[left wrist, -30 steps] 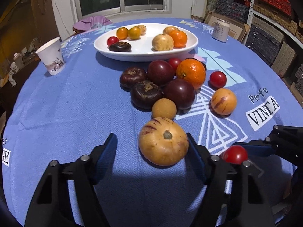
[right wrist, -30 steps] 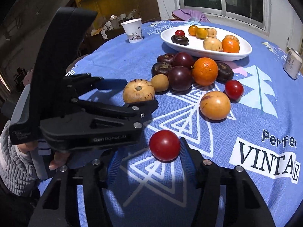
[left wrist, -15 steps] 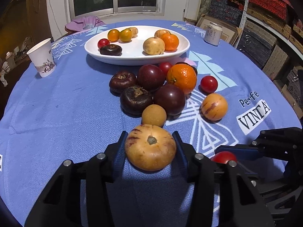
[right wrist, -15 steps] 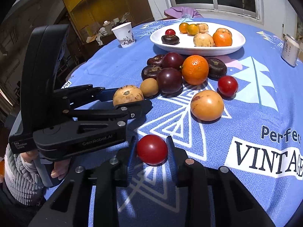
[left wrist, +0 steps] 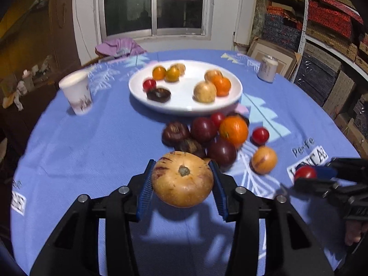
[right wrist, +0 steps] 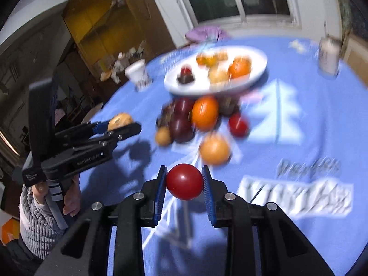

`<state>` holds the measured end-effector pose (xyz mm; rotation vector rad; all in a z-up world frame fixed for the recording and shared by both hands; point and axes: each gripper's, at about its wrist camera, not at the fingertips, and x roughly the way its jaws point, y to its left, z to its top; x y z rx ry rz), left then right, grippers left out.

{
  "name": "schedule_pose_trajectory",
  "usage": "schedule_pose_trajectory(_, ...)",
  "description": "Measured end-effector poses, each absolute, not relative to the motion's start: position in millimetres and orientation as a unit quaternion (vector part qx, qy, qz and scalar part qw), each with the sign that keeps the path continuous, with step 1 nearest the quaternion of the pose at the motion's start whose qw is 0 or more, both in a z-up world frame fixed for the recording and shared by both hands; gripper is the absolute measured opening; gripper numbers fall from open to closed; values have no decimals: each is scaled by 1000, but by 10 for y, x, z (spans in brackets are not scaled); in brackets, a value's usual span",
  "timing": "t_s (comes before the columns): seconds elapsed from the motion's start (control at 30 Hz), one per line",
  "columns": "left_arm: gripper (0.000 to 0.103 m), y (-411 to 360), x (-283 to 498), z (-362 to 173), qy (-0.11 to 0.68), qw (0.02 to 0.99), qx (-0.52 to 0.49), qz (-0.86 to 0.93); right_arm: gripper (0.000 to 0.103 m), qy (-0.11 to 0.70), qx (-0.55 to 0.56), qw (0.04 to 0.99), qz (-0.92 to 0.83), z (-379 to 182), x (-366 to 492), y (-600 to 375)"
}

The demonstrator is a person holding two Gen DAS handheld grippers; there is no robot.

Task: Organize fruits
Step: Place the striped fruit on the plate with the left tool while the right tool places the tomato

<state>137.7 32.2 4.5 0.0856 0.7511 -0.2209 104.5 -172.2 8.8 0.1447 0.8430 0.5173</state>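
The left gripper [left wrist: 182,187], at bottom centre of its own view, has its blue pads pressed on both sides of a large tan, purple-streaked fruit [left wrist: 182,179], lifted clear of the blue tablecloth [left wrist: 92,142] with its shadow beneath. The right gripper [right wrist: 184,187], bottom centre of its view, is nearly closed, clamping a small red fruit [right wrist: 184,181] off the cloth. Loose dark, orange and red fruit [left wrist: 220,135] lie at mid-frame just below the white plate [left wrist: 184,108], which holds further fruit.
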Motion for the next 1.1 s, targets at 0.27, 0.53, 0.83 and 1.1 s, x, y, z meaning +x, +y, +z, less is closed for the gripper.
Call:
schedule_pose_trajectory(0.27, 46, 141, 2140, 577, 334, 937, 23, -101, 31, 320, 106, 921, 196, 968, 2023, -1888)
schedule_pose_trajectory(0.53, 46, -37, 2819, 56, 385, 917, 16, -100, 31, 371, 124, 904, 174, 534, 3352, -1541)
schedule_pose_trajectory(0.83, 46, -45, 3068, -250, 416, 902, 15, -112, 31, 427, 75, 882, 185, 0, 3739, -1199)
schedule_pose_trajectory(1.1, 46, -107, 3089, -311, 414, 904, 37, -104, 31, 439, 36, 879, 184, -177, 3776, -1006)
